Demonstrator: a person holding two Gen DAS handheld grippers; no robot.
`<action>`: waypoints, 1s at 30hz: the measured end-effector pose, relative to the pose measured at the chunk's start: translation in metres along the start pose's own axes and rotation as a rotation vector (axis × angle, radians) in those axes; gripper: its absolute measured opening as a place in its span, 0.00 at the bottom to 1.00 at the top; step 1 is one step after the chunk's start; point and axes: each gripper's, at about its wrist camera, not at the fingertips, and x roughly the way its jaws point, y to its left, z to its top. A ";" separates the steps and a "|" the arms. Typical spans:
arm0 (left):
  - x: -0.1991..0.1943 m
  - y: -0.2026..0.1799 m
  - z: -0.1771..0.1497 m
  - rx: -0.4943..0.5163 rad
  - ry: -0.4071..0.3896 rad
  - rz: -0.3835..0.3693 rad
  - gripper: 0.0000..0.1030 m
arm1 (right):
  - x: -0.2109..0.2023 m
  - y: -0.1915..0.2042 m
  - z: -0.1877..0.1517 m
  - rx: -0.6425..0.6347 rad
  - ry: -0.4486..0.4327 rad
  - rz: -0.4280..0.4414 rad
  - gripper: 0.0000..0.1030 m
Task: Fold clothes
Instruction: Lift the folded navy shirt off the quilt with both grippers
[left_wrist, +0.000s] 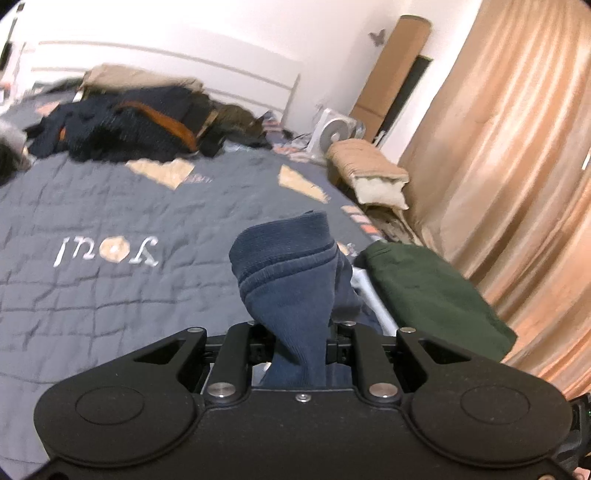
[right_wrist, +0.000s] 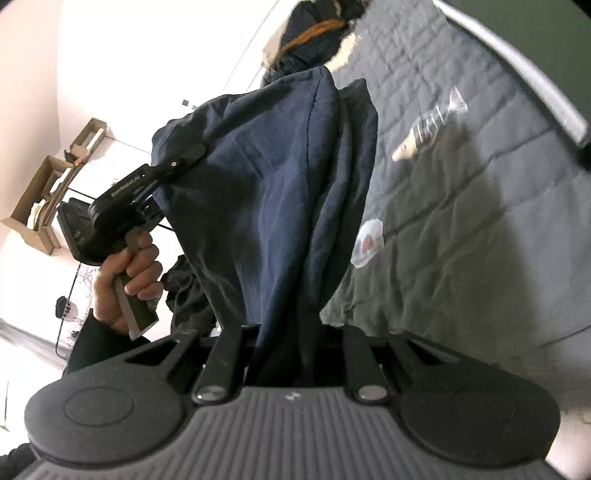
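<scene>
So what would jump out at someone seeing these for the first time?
A navy garment held up above the bed, pinched at one end by the left gripper and at the other by the right gripper. Behind it, a dark clothes pile lies near the headboard, and a folded green garment sits at the bed's edge by the curtain.

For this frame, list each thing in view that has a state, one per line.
Navy blue knit garment: lifted off the bed, hanging between both grippers.
Left gripper: shut on the garment's ribbed edge.
Right gripper: shut on the garment.
Dark green cloth: folded flat at the bed's edge.
Dark clothes pile: unfolded, heaped.
</scene>
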 end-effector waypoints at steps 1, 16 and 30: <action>-0.002 -0.008 0.001 0.007 -0.008 0.000 0.16 | -0.007 0.001 0.001 -0.010 -0.006 0.001 0.14; -0.014 -0.091 0.008 0.049 -0.118 -0.058 0.16 | -0.100 0.009 0.025 -0.141 -0.104 -0.042 0.14; -0.012 -0.144 0.009 0.049 -0.204 -0.115 0.16 | -0.152 0.011 0.043 -0.227 -0.157 -0.085 0.14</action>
